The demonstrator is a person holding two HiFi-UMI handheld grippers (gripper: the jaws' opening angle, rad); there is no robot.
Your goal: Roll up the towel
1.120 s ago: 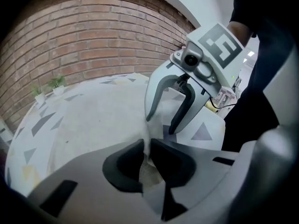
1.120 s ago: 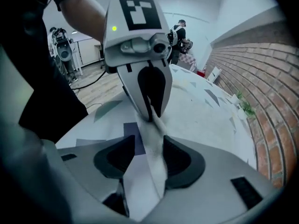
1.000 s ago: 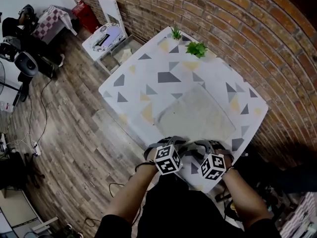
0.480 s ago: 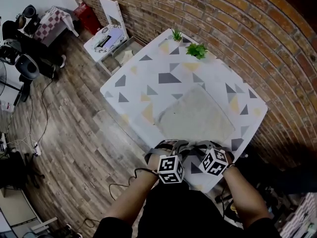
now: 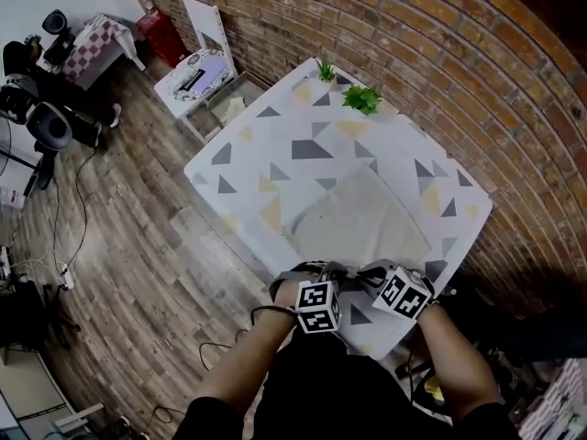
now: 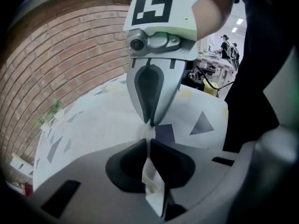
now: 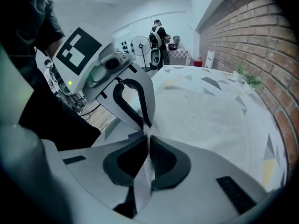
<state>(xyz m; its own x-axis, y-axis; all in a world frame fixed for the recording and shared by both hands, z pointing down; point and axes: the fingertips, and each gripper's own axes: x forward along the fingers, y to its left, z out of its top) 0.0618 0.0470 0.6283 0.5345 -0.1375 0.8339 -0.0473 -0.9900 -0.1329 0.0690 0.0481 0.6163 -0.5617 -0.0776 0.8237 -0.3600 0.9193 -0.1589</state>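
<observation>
Since the earlier frames my two marker cubes have rolled inward and drawn closer together at 6 o'clock of the table (image 5: 266, 136), and both sets of jaws have just been closing. Starting on the left: my left gripper (image 6: 147, 143) is now pinched almost fully together, with a fold of the towel's near hem caught between its pads and trailing back toward the camera. To its right, just beside it, my right gripper (image 7: 147, 143) is closed the same way on the same hem, a strip of cloth standing up between its pads. The towel (image 5: 359, 216) itself lies flat on the table, spreading away from both grips toward 12 o'clock, with the small plants (image 5: 363, 94) well beyond it by the brick wall.

I judge this to be the very start of the roll: the edge is gripped but not yet turned. Next, I should lift the hem slightly and fold it over toward 12 o'clock, keeping both hands level so the roll starts straight.
</observation>
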